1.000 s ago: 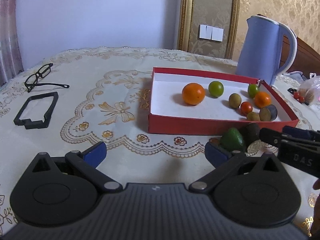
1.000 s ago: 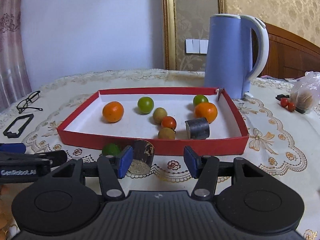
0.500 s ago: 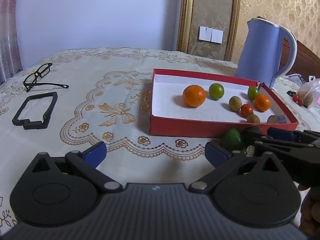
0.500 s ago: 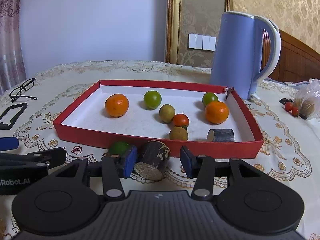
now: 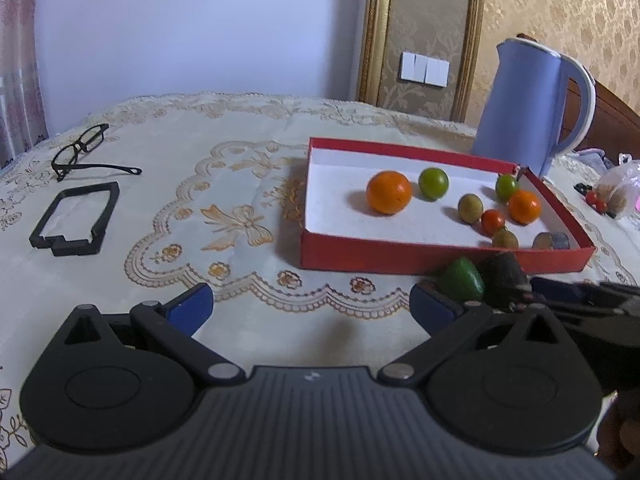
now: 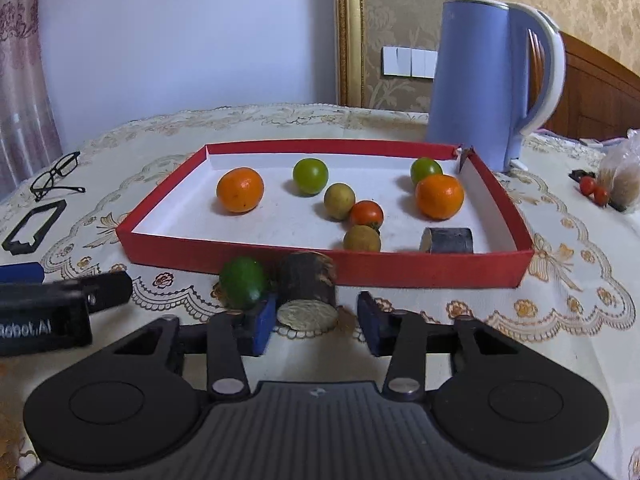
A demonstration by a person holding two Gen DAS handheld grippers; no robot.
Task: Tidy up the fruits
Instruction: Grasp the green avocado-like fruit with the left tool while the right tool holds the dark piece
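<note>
A red tray (image 6: 320, 268) (image 5: 400, 256) holds two oranges, two green fruits, a small red one, two brownish ones and a dark cut piece (image 6: 448, 240). On the cloth just in front of the tray lie a green fruit (image 6: 243, 282) (image 5: 460, 280) and a dark cylindrical piece (image 6: 307, 292) (image 5: 502, 276). My right gripper (image 6: 316, 326) has the dark piece between its closing jaws; the left pad is against it and a gap shows at the right pad. My left gripper (image 5: 312, 308) stands open over bare cloth, holding nothing.
A blue kettle (image 6: 480, 80) stands behind the tray's far right corner. Glasses (image 5: 84, 152) and a black frame (image 5: 76, 216) lie at the left. A plastic bag with small red fruits (image 6: 616, 176) sits at the right edge.
The right gripper's jaws have narrowed around the dark piece and it has come a little closer to the tray. The left gripper has not moved.
</note>
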